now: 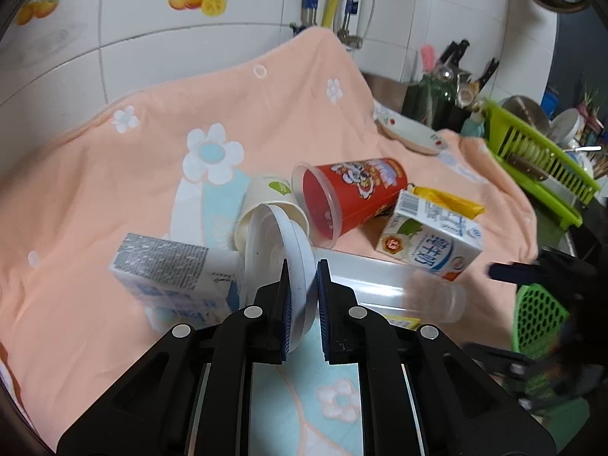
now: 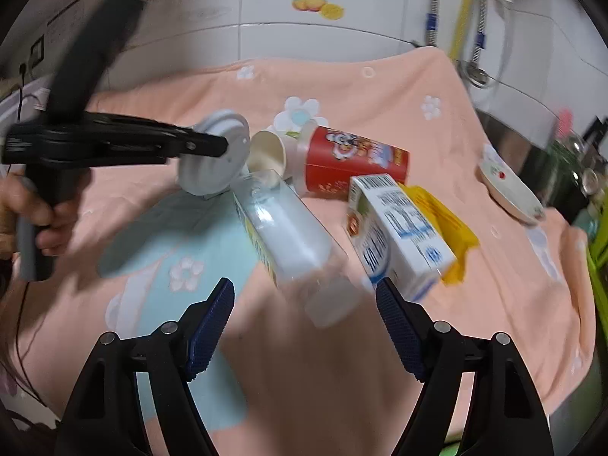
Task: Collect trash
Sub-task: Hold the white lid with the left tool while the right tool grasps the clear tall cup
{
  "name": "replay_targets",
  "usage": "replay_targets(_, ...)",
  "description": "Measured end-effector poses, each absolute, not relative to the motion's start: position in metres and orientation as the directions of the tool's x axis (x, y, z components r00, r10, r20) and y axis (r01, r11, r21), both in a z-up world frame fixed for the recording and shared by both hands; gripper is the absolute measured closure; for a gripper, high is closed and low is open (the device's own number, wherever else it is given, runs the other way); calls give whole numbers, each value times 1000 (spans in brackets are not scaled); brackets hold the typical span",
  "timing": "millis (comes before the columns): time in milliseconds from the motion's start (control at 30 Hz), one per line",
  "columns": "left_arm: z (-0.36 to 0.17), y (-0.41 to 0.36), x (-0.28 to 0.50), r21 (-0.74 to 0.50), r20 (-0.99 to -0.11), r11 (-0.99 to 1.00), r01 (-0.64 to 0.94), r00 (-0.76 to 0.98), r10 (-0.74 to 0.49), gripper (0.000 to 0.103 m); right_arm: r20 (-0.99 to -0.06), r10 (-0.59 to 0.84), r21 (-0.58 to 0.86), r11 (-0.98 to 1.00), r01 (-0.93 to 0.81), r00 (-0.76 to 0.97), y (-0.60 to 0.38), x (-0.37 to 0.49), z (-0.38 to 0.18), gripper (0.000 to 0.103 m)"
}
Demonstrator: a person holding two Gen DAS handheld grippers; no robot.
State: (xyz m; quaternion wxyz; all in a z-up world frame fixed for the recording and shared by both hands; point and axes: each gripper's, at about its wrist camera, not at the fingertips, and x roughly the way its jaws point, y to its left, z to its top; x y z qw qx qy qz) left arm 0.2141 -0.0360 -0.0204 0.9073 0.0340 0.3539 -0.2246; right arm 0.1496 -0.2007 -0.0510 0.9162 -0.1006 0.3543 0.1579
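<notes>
Left gripper (image 1: 303,304): clamped on the white lid's (image 1: 277,258) rim.
Right gripper (image 2: 304,311): gaped, empty.
Clear bottle (image 2: 288,235): at twelve o'clock, lying flat; likely light, slippery; grasp mid-body.

A peach cloth (image 1: 114,190) printed with white and pale blue flowers fills the frame. At centre lie a red cartoon-printed cup (image 1: 353,193), a cream paper cup (image 1: 266,197), a white lid (image 1: 277,250) (plain), and a white-and-blue carton (image 1: 429,239); a yellow wrapper (image 1: 448,197) lies behind.
</notes>
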Motion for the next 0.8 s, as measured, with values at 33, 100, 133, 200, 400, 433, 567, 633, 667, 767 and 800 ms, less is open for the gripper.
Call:
replay_targets(33,-17,-32,210,-105,-651,897,430,652,-389,92,-683,216,-82,926,-367,698,-199,153,-52,29)
replay_targets(100,-12,-25,205,-119,-640,895,429,657,-399,92,-694,218,-98,916,-390,686,-192,164,-55,29)
replay_targets(133,-10,-23,203,-119,-637,896,428,659,-400,92,-699,223,-100,910,-402,679,-190,168,-57,29)
replay_targets(200,-7,-19,200,-120,-635,896,427,661,-400,92,-711,231,-107,898,-427,664,-182,178,-60,29)
replay_targets(400,-4,-7,193,-139,-630,896,421,660,-408,92,-745,242,-120,867,-483,621,-166,208,-69,29)
replay_targets(433,-4,-6,191,-138,-630,896,423,660,-409,92,-753,245,-117,864,-491,611,-165,213,-71,28)
replay_targets(567,-5,-2,187,-139,-631,895,425,658,-410,92,-783,239,-116,851,-512,575,-158,230,-80,27)
replay_targets(633,-6,-1,186,-140,-631,894,426,657,-412,92,-785,233,-126,847,-516,574,-156,236,-82,27)
replay_targets(667,-7,-1,186,-140,-632,893,427,656,-413,92,-789,233,-130,841,-525,569,-155,239,-82,27)
replay_targets(767,-8,0,186,-144,-632,892,428,654,-416,92,-796,233,-132,834,-535,559,-150,246,-82,23)
replay_targets(800,-8,0,186,-146,-631,892,428,654,-417,92,-798,232,-135,830,-540,556,-148,248,-82,23)
